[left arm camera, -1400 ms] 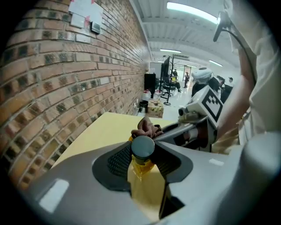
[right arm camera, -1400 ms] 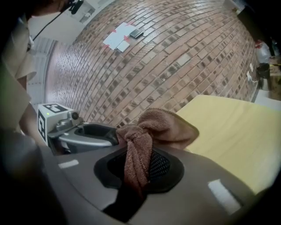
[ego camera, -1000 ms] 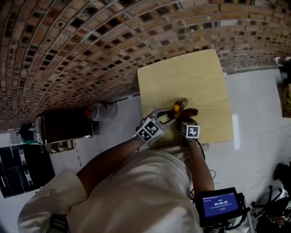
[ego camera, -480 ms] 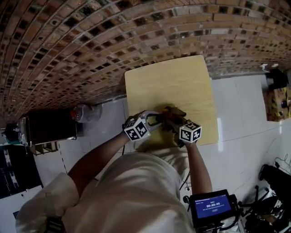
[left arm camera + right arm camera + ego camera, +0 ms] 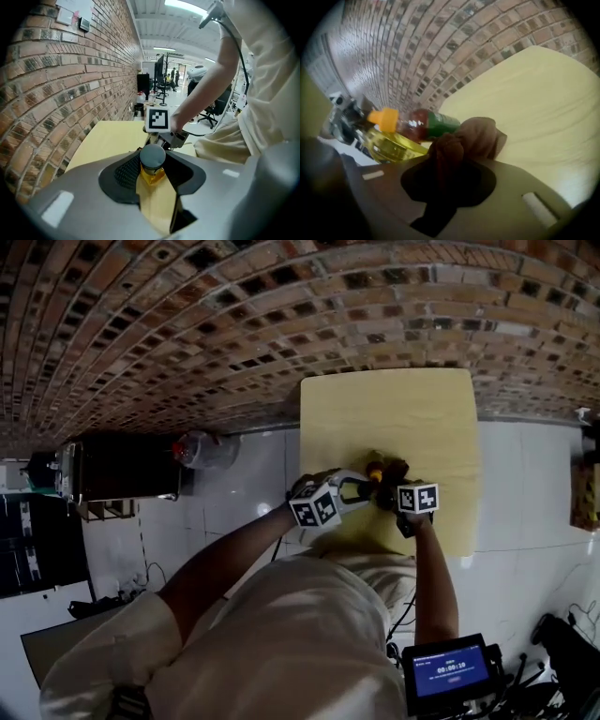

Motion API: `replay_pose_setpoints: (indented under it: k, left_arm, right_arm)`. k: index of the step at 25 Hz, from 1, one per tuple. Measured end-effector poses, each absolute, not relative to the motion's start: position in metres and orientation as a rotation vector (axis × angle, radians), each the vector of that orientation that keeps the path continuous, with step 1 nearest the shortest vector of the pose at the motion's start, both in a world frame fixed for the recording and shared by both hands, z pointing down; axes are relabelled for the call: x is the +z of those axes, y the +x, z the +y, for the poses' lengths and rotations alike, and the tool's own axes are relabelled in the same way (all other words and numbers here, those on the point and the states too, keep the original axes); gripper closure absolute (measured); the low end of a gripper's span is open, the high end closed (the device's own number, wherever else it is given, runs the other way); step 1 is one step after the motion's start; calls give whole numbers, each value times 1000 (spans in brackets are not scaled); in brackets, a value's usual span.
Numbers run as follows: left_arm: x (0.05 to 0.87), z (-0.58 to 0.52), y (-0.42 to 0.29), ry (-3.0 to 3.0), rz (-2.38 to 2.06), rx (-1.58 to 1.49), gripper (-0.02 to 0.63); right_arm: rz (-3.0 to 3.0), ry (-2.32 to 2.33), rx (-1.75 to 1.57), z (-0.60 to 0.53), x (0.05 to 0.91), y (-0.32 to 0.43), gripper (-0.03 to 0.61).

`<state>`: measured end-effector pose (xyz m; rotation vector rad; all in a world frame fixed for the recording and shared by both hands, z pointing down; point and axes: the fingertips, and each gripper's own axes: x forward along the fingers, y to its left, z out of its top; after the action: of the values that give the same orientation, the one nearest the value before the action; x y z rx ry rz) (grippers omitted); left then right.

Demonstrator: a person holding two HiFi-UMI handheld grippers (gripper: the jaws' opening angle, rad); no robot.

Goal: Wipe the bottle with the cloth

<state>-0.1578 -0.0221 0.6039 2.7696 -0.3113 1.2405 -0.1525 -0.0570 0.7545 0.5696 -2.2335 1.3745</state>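
In the head view a small bottle (image 5: pixel 374 468) with an orange cap lies low over the yellow table (image 5: pixel 422 409). My left gripper (image 5: pixel 362 487) comes in from the left and is shut on it. The left gripper view shows the cap end (image 5: pixel 153 157) pinched between the jaws of the left gripper (image 5: pixel 152 172). My right gripper (image 5: pixel 395 486) is shut on a brown cloth (image 5: pixel 394 471). In the right gripper view the cloth (image 5: pixel 464 140) bulges out of the right gripper (image 5: pixel 450 174) and rests against the bottle's green label (image 5: pixel 440 123); its orange cap (image 5: pixel 383 119) points left.
A brick wall (image 5: pixel 187 324) runs behind the table. On the white tiled floor to the left stand a dark cabinet (image 5: pixel 117 488) and a clear plastic jug (image 5: pixel 208 448). A small screen device (image 5: pixel 450 671) hangs near my right side.
The right gripper with the cloth slid a little to the right along the bottle and came back. The left gripper kept its hold and rolled slightly. The head camera shifted.
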Motion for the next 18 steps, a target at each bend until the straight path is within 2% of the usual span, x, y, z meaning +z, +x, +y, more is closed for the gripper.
replay_pose_setpoints:
  k: [4,8,11,15,18]
  left_arm:
    - [604,-22,-161,2779,-337,1315,436]
    - [603,-23,-164,2755,-408,1356,423]
    - [608,-23,-164,2679,-465,1341,352]
    - [602,-27,-163,2619,-556,1312,331]
    - [595,-19,-158,2744,-392,1499,309]
  right_arm:
    - [-2128,603,1199,-51,771,-148,517]
    - [-2185,841,1360,-52,744,-125,515]
    - [-2180,997,1516,-37,734,-93,515]
    - [-2176,1046,1550,-9,727,-74,515]
    - [-2189,1028,1506,9,721,-70,515]
